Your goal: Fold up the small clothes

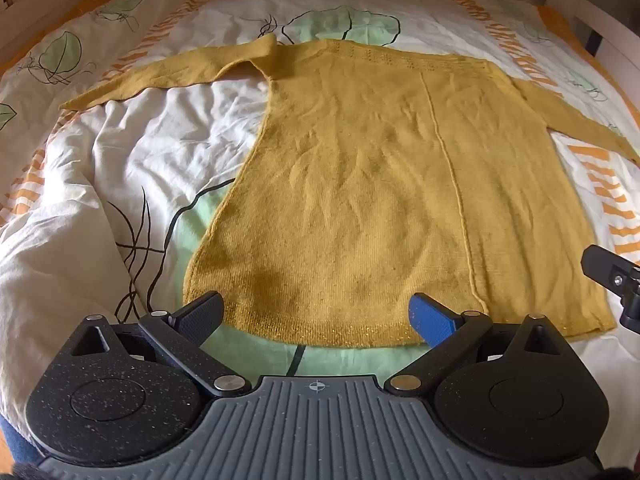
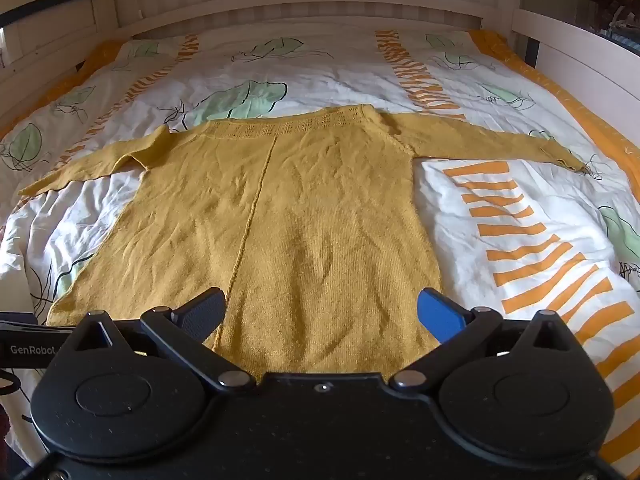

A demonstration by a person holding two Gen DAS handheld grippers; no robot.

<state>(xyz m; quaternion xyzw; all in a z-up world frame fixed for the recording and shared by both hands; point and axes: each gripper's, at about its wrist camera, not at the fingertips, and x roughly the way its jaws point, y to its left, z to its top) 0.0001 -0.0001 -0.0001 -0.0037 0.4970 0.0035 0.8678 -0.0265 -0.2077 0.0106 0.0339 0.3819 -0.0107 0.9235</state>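
A mustard-yellow knitted sweater (image 1: 360,184) lies flat on the bed, hem toward me, both sleeves spread out sideways; it also shows in the right wrist view (image 2: 288,216). My left gripper (image 1: 316,316) is open and empty, just above the sweater's hem near its left half. My right gripper (image 2: 320,314) is open and empty over the hem's right half. Part of the right gripper (image 1: 612,276) shows at the right edge of the left wrist view.
The sweater rests on a rumpled white duvet (image 2: 500,216) with green leaf and orange stripe prints. A pale wooden headboard (image 2: 304,4) stands at the far end, with side rails left and right. The left gripper's body (image 2: 24,344) shows at the left edge.
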